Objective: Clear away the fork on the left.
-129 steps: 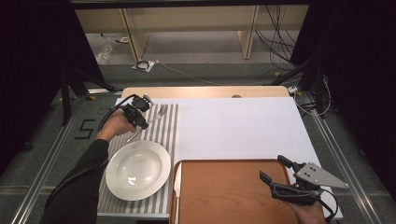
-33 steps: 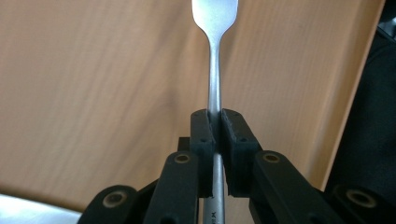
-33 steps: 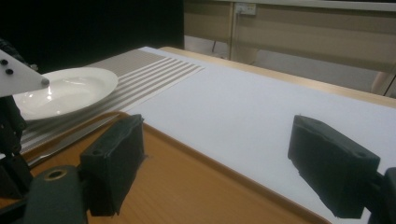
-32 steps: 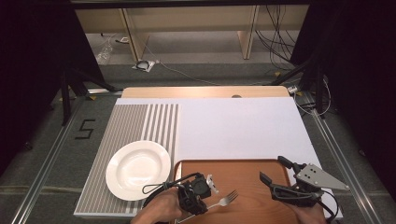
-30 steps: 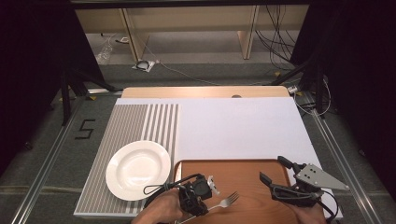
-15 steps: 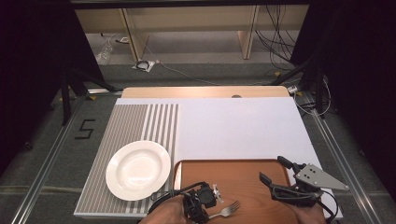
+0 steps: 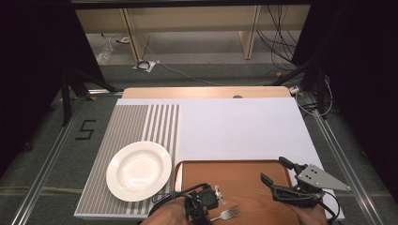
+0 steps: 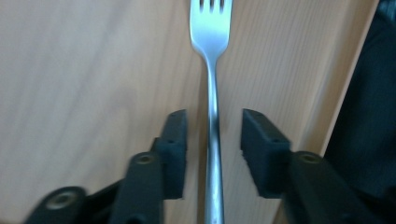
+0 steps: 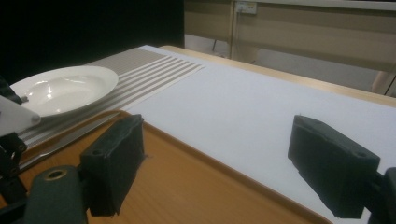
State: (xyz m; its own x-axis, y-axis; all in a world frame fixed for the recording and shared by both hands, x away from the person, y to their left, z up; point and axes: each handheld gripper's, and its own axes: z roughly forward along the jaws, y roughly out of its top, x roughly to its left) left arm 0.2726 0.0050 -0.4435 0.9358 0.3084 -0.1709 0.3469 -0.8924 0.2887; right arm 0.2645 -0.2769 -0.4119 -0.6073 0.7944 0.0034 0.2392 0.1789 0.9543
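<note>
Left gripper (image 7: 212,202), item one: your jaws have just been opening and now stand partly apart on either side of the fork (image 8: 212,93), with a clear gap at each pad, so nothing is gripped. Fork: lies flat on the wooden tray (image 7: 244,173) near its front edge, toward the front left corner, handle running back between your jaws, tines pointing away. Risk one: if you draw the gripper back low or at a slant, a pad (image 8: 175,140) may catch the handle and drag or spin the fork across the smooth wood; lift straight clear first. Risk two: the handle sits close to the tray's front rim, so a nudge toward you could push it against or over that rim. Right gripper (image 7: 274,180), item two: jaws wide apart, holding nothing, hovering over the tray's front right part; keep it there, since a sweep leftward could reach the fork. Plate (image 7: 139,170): rests on the striped mat (image 7: 126,124) just beside the tray's left edge; your left forearm passes near it, so an outward swing could knock it.
</note>
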